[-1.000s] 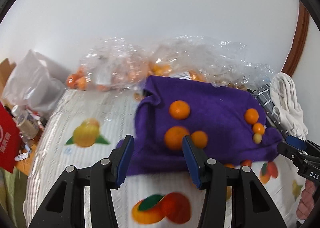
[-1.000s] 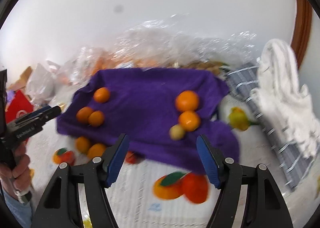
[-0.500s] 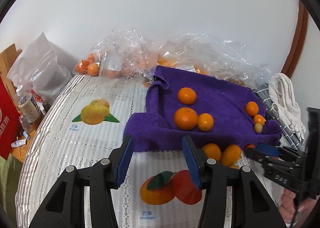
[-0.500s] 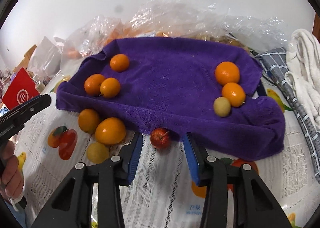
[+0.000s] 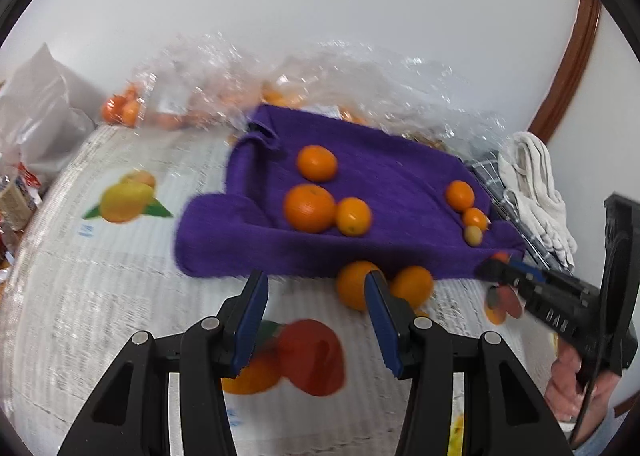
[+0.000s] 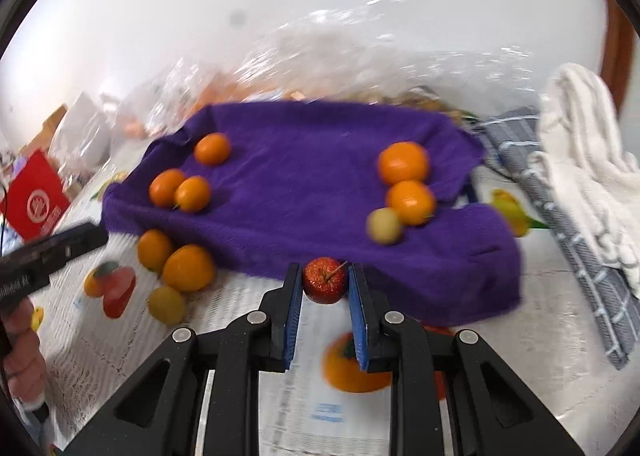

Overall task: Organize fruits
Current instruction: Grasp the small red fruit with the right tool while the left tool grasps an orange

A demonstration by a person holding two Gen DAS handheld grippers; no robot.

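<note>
Two right gripper [image 6: 325,282] fingers pinch a small red fruit [image 6: 324,280]; left gripper [image 5: 316,288] fingers spread.

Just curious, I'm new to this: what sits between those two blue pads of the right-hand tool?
A small red fruit, clamped in the right gripper in front of the purple towel. The right wrist view shows it.

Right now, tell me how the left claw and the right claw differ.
The right claw is shut on the small red fruit at the purple towel's near edge; the left claw stands open on nothing. The right claw's jaws have just been closing. Both have blue pads and black frames and tilt down at the table.
</note>
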